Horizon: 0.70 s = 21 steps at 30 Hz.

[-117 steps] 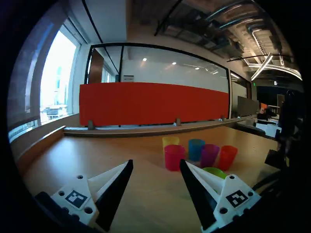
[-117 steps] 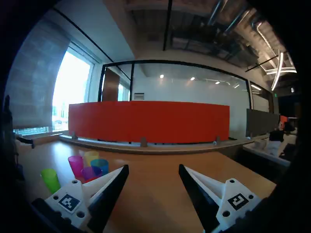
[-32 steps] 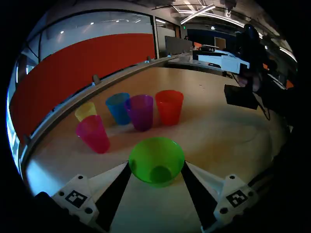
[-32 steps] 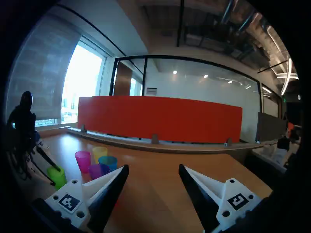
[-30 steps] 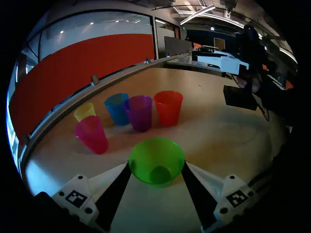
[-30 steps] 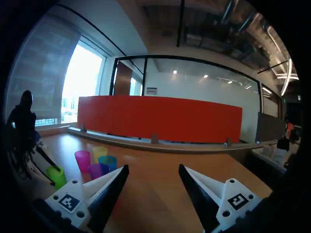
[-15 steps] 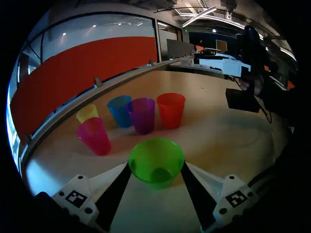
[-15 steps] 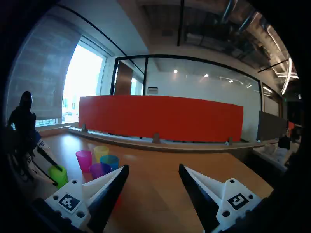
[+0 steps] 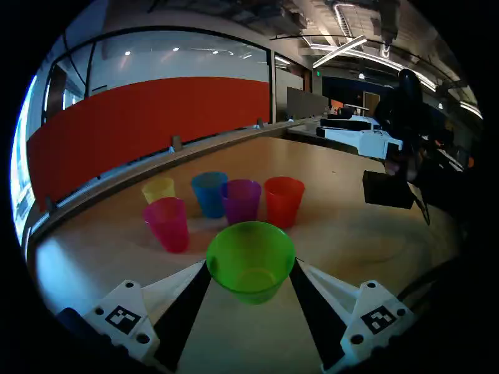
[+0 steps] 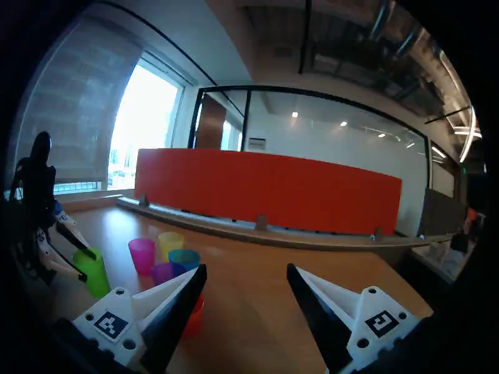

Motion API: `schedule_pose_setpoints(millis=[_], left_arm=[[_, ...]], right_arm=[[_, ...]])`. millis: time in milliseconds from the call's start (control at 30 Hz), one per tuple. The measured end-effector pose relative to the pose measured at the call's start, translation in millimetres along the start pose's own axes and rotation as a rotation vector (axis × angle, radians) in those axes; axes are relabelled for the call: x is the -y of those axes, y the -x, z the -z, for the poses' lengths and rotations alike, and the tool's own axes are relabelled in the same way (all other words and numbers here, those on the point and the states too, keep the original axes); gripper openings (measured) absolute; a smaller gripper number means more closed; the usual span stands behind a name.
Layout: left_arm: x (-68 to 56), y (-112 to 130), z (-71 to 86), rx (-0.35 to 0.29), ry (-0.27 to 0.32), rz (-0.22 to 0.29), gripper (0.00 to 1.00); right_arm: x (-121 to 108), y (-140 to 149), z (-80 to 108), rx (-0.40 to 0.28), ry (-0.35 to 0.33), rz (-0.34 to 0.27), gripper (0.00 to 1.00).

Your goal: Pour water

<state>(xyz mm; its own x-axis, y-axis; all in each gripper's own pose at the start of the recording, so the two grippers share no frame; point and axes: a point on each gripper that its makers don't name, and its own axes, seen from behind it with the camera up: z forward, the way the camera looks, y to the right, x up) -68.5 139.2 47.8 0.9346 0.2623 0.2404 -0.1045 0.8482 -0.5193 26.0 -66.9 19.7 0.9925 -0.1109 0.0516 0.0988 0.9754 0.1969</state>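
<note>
At the table (image 9: 349, 230), the left gripper (image 9: 249, 267) clamped the green cup (image 9: 251, 252), which might slip if tilted; the right gripper (image 10: 245, 269) gaped empty.

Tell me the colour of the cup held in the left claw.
Green, translucent. The cup shows best in the left gripper view, gripped by the left claw.

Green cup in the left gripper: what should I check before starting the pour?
1. Left gripper fingers press both sides of the green cup: ok.
2. Green cup upright: ok.
3. Water inside green cup: cannot tell.
4. Green cup lifted off the table: cannot tell.
5. Pink cup, yellow cup, blue cup, purple cup and red cup upright, mouths open: ok.
6. Right gripper open and empty: ok.
</note>
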Motion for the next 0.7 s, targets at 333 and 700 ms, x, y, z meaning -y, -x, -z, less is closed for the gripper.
schedule_pose_setpoints(millis=[333,700], left_arm=[[10.7,-5.9,17.9,-0.034,-0.067,0.028,0.87],[15.5,0.9,33.9,-0.032,-0.112,0.045,0.86]], right_arm=[[26.9,5.3,-24.7,0.083,-0.104,0.072,1.0],[49.9,10.9,-62.0,0.216,-0.229,0.069,1.0]])
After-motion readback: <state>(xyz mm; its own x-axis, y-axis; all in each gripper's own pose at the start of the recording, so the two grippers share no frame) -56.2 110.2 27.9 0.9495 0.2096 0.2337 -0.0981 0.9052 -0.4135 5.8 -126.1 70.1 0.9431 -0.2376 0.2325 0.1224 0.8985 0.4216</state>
